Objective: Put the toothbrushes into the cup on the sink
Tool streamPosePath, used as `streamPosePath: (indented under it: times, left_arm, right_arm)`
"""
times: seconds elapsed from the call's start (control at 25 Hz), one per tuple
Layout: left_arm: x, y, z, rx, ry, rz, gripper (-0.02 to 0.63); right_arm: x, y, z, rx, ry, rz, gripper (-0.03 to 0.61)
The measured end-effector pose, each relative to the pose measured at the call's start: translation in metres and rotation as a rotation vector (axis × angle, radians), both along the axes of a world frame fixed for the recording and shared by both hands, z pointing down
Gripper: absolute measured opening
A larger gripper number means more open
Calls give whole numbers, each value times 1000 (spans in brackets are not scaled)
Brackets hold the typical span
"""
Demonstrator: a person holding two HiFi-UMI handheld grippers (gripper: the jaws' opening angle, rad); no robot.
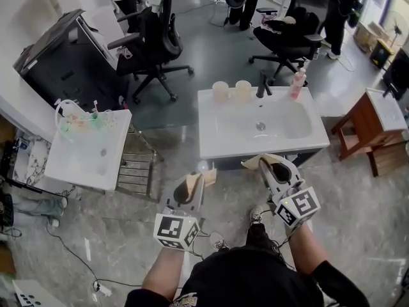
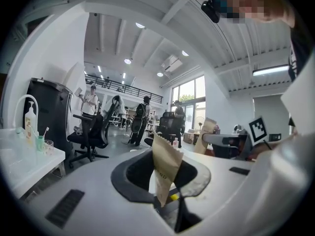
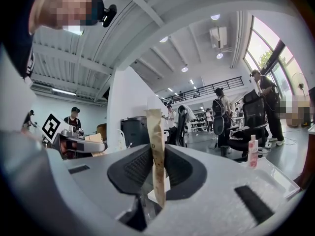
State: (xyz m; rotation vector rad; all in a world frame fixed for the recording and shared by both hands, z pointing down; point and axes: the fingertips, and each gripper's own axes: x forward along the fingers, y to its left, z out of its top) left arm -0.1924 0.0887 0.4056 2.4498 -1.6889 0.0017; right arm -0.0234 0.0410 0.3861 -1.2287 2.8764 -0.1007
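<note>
My left gripper [image 1: 192, 183] [image 2: 165, 181] is shut on a tan paper packet [image 1: 190, 185] [image 2: 165, 166] that stands up between its jaws; what the packet holds is hidden. My right gripper [image 1: 265, 164] [image 3: 157, 173] is shut on a second narrow tan packet [image 1: 258, 162] [image 3: 156, 146]. Both grippers hover over the floor just in front of the white sink [image 1: 211, 147]. Two pale cups [image 1: 220, 91] [image 1: 243, 89] stand side by side on the sink's back ledge, left of the dark faucet [image 1: 262, 85].
A pink bottle [image 1: 296, 84] stands right of the faucet. A smaller sink [image 1: 83, 162] with toiletries and a metal rack [image 1: 135, 166] are at the left. A wooden stand [image 1: 358, 128] is at the right. Office chairs [image 1: 153, 43] [image 1: 287, 37] and people stand behind.
</note>
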Motion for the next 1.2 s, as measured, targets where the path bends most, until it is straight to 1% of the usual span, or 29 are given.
streamPosePath:
  times: [0.24, 0.68, 1.0, 1.2]
  left_arm:
    - [24, -38, 2, -5, -9, -46, 67]
    - [99, -130, -6, 4, -57, -130, 67]
    - [136, -164, -14, 20, -87, -185, 67]
    - [144, -177, -15, 19, -98, -209, 67]
  right_arm:
    - [22, -45, 1, 2, -15, -44, 74]
    - [86, -154, -3, 8, -58, -143, 74]
    - [118, -195, -6, 20, -86, -200, 74]
    - [127, -210, -6, 17, -102, -219, 74]
